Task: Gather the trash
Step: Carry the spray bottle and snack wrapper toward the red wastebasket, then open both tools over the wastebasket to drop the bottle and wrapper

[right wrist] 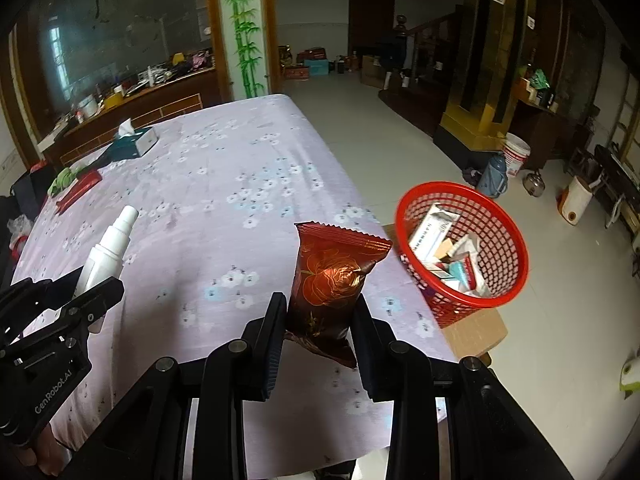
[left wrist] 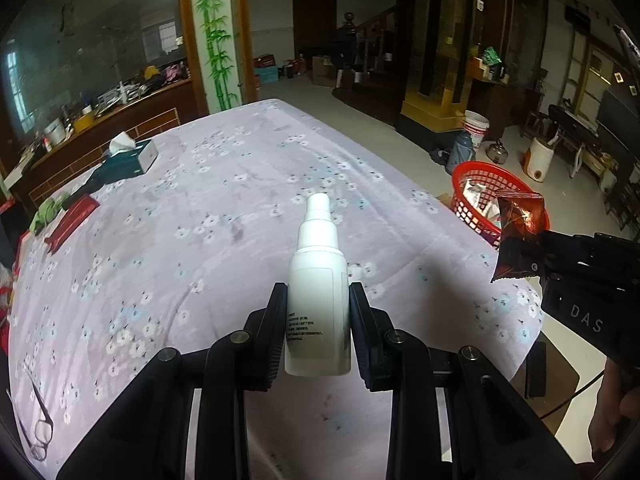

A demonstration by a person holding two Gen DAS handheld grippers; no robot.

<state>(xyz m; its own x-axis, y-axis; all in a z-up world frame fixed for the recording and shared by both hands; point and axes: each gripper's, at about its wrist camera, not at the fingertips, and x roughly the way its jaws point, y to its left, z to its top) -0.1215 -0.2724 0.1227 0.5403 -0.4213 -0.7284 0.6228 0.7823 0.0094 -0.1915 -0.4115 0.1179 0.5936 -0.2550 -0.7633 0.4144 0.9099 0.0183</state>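
Note:
My left gripper is shut on a white spray bottle, held upright above the table with its nozzle pointing away. That bottle also shows at the left of the right wrist view, between the left gripper's fingers. My right gripper is shut on a dark red snack wrapper above the table's right edge. In the left wrist view the wrapper hangs at the right. A red mesh basket holding several cartons and wrappers stands tilted on a cardboard box, right of the wrapper.
The table has a lilac flowered cloth. At its far left lie a teal tissue box, a red flat box and green cloth. Glasses lie near left. Buckets and a kettle stand on the floor beyond the basket.

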